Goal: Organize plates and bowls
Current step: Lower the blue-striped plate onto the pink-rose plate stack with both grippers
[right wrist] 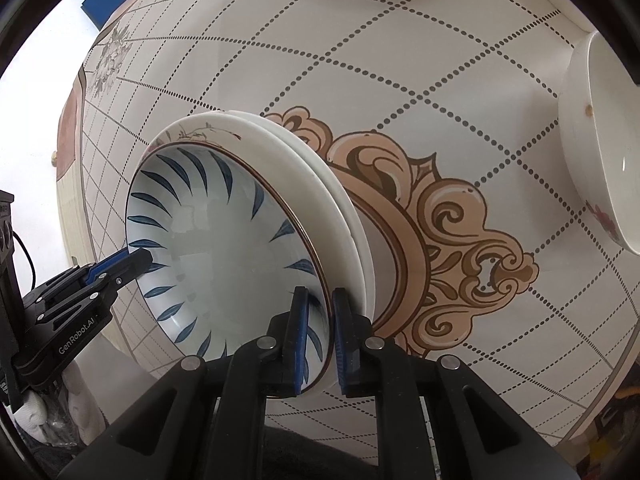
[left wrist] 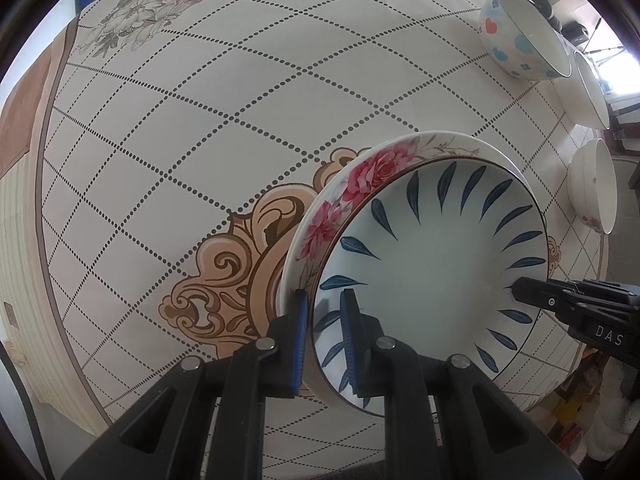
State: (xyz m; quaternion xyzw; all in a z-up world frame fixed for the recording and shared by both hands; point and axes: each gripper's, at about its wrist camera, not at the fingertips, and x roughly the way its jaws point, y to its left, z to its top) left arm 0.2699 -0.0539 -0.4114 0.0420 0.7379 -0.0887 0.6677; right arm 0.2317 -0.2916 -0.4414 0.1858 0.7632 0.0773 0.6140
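Observation:
A blue-leaf plate [left wrist: 432,264] lies on top of a rose-rimmed plate [left wrist: 360,184] in a stack at the table's middle. My left gripper [left wrist: 325,332] is shut on the blue-leaf plate's rim, one finger inside and one outside. My right gripper [right wrist: 320,332] is shut on the opposite rim of the same plate [right wrist: 216,248]. The stack under it shows white plates [right wrist: 336,200]. Each gripper shows in the other's view: the right one [left wrist: 516,292] and the left one [right wrist: 140,260].
A bowl with hearts [left wrist: 520,36], a white bowl [left wrist: 588,92] and a bowl with flowers [left wrist: 592,188] stand along the table's far right edge. The flowered bowl [right wrist: 596,140] also shows at the right. The round table [left wrist: 200,120] has a dotted diamond pattern.

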